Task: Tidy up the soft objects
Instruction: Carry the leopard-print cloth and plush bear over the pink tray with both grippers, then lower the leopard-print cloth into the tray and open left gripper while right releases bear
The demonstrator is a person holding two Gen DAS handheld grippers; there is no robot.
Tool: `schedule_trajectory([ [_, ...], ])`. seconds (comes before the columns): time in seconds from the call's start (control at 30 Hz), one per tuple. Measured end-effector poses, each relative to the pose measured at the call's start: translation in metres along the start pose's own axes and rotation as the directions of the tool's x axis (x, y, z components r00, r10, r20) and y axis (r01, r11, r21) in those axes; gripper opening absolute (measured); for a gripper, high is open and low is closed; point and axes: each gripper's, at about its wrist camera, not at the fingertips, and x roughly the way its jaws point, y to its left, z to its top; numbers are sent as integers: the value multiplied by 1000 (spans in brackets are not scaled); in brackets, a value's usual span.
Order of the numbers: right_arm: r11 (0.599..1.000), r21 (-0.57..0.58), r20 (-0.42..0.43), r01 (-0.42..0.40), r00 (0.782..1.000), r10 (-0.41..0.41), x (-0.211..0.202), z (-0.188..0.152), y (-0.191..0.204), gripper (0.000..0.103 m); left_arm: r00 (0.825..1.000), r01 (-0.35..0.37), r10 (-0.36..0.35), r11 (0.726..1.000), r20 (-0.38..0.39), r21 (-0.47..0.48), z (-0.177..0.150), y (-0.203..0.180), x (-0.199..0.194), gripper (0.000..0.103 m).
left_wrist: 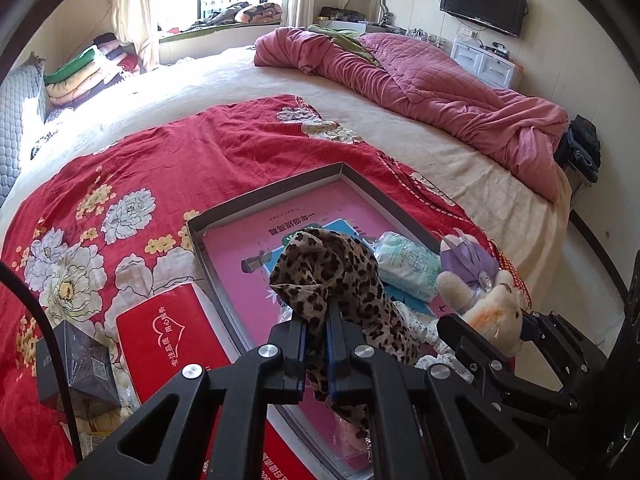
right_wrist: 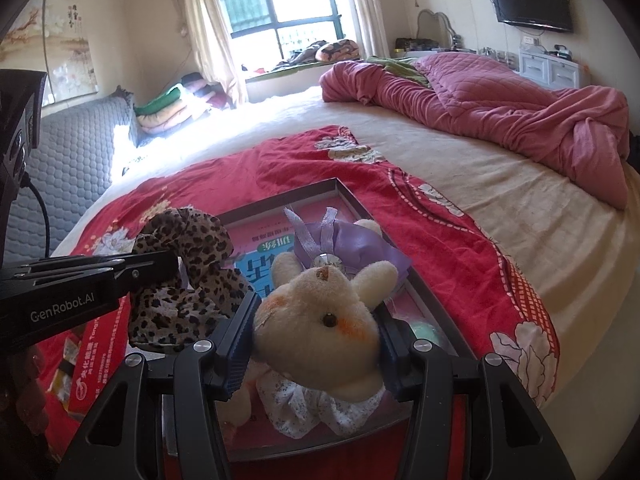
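Observation:
My left gripper (left_wrist: 316,320) is shut on a leopard-print scarf (left_wrist: 332,268) and holds it above a shallow grey box (left_wrist: 264,194) with a pink lining. My right gripper (right_wrist: 316,320) is shut on the head of a cream plush toy (right_wrist: 320,316) with a purple bow, held over the same box (right_wrist: 280,202). The scarf also shows in the right wrist view (right_wrist: 188,276), clamped in the left gripper (right_wrist: 160,268). The plush also shows in the left wrist view (left_wrist: 492,304), held by the right gripper (left_wrist: 488,332). A pale green tissue pack (left_wrist: 408,264) lies in the box.
The box lies on a red floral blanket (left_wrist: 160,152) on a cream bed. A red carton (left_wrist: 168,340) and a dark small box (left_wrist: 80,364) lie left of it. A bunched pink quilt (left_wrist: 440,84) covers the far right. Folded blankets (left_wrist: 80,76) are stacked at far left.

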Motion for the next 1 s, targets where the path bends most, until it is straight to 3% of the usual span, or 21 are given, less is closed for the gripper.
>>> schedule_trajectory([
  [0.13,1000,-11,-27,-8,1000,7,7,-2,3,55,999,-40,40,999,-34,13,-1,0,9,8],
  [0.43,1000,-18,-87,-17,996,15,23,-8,4,55,996,-55,56,998,-72,15,-4,5,20,8],
  [0.73,999,-3,-92,-36,995,35,26,-9,4,57,996,-52,52,999,-76,11,-3,5,21,9],
  [1.0,1000,2,-39,-5,999,5,14,-5,2,67,997,-17,17,1000,-79,-5,-1,6,19,28],
])
